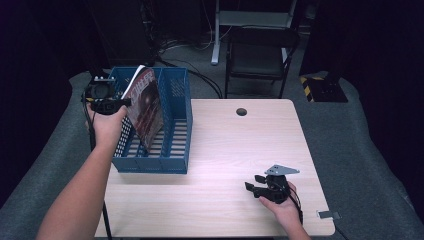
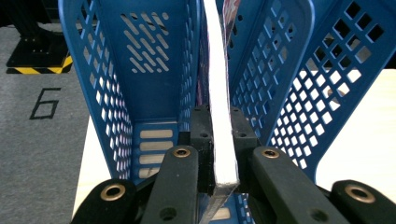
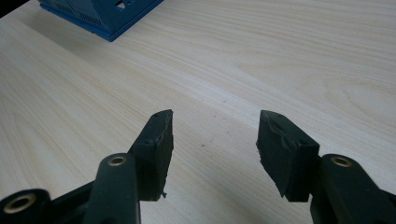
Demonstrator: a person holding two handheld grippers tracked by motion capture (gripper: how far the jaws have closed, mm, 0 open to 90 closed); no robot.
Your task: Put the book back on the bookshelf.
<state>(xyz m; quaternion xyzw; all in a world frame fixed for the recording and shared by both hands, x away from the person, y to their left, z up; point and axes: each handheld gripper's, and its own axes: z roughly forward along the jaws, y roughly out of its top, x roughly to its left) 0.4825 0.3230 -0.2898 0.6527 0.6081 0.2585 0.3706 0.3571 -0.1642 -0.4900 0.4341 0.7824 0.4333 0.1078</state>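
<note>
A thin book [image 1: 146, 105] with a dark red cover stands tilted inside the blue slotted file rack [image 1: 175, 150] at the table's left. My left gripper [image 1: 125, 102] is shut on the book's near edge. In the left gripper view the black jaws clamp the white page edge of the book [image 2: 219, 116], which runs up between two of the rack's perforated dividers [image 2: 154, 70]. My right gripper [image 1: 251, 183] rests low over the table near its front right, open, with bare wood between its jaws. The right gripper [image 3: 215, 135] view shows both pads apart with nothing between them.
The light wooden table [image 1: 225, 145] has a round cable hole [image 1: 241, 111] near its far edge. A corner of the rack [image 3: 107, 18] lies at the top left of the right gripper view. A black chair [image 1: 260, 55] and cables stand beyond the table on grey floor.
</note>
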